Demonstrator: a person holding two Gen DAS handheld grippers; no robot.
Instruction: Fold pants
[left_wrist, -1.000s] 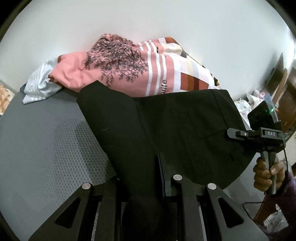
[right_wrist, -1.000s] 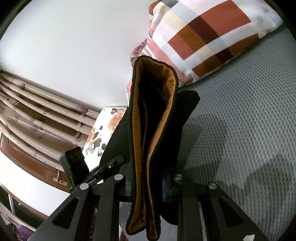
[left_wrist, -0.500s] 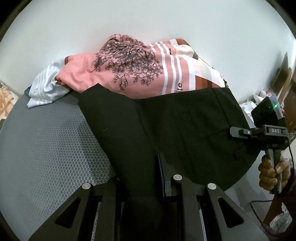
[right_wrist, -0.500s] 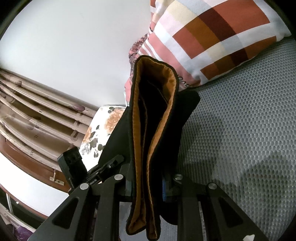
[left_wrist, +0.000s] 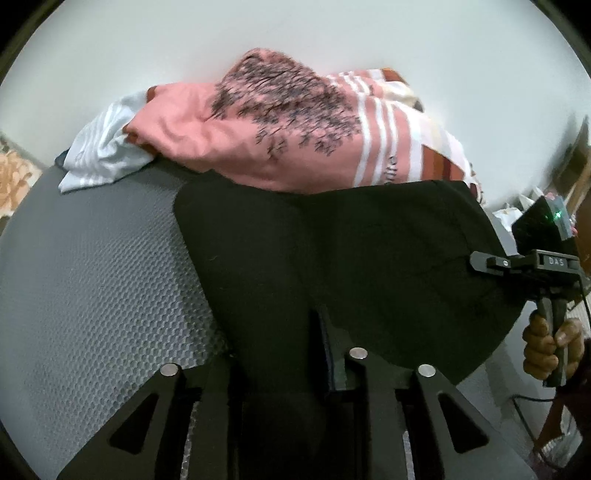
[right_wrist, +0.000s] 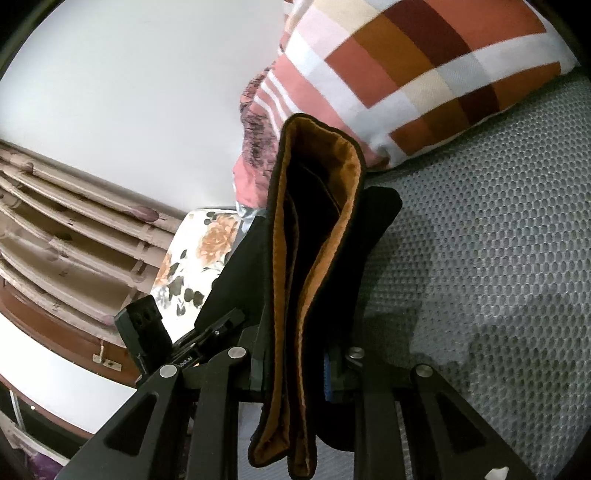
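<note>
The black pants (left_wrist: 369, 266) hang stretched over the grey mattress (left_wrist: 92, 295). The left gripper (left_wrist: 280, 354), tilted downward, has cloth between jaws that are opening. The right gripper (right_wrist: 295, 373), on a handle gripped by a hand (left_wrist: 546, 350), stays clamped on the orange-lined waistband (right_wrist: 314, 229).

1. The left gripper (left_wrist: 280, 354) has black fabric pants (left_wrist: 332, 258) between its jaws, which are opening.
2. The pants spread across a grey honeycomb-textured mattress (left_wrist: 92, 295).
3. Behind lie a pink tree-printed garment (left_wrist: 258, 140) and a pale striped cloth (left_wrist: 103, 147).
4. At right, a hand (left_wrist: 550, 347) holds the right gripper (left_wrist: 480, 260) at the pants' edge.
</note>
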